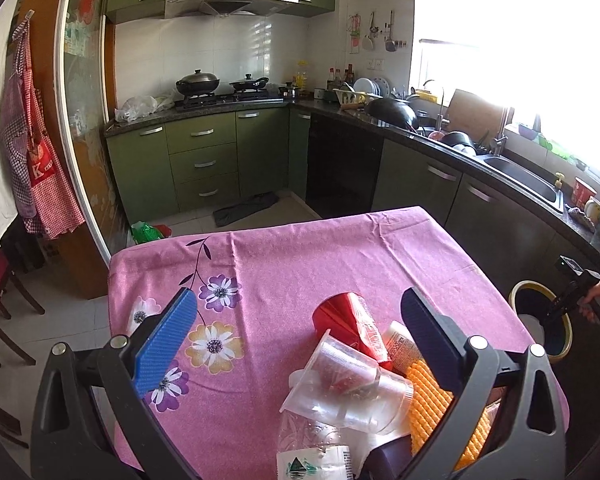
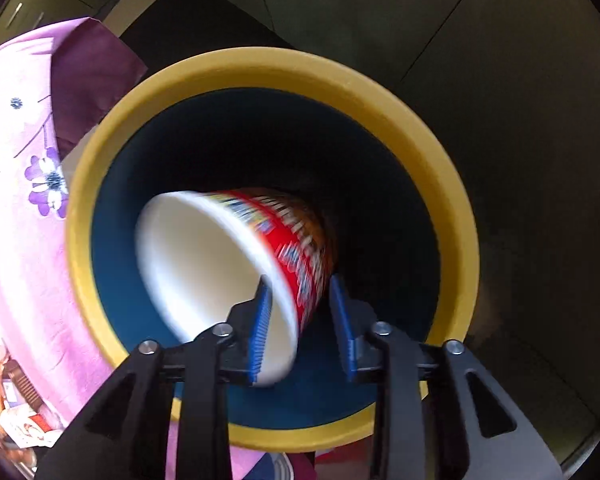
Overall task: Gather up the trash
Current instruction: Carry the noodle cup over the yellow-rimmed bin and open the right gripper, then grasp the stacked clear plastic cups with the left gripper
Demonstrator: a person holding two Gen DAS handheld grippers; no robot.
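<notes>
My right tool [image 2: 300, 320] hangs over the bin [image 2: 452, 184], fingers parted around a blurred noodle cup [image 2: 220, 264]. My left tool [image 1: 296, 344] gapes wide above cups [image 1: 340, 384] on the tabletop [image 1: 300, 256].

A red and white paper noodle cup [image 2: 236, 276] is seen tipped on its side over the mouth of a round bin with a yellow rim and a dark blue inside [image 2: 260, 65]. The cup is blurred. On the pink flowered cloth, a squashed red paper cup [image 1: 350, 322], two clear plastic cups [image 1: 348, 384], a clear plastic bottle [image 1: 314, 454] and an orange ridged wrapper [image 1: 432, 404] are piled together, touching.
</notes>
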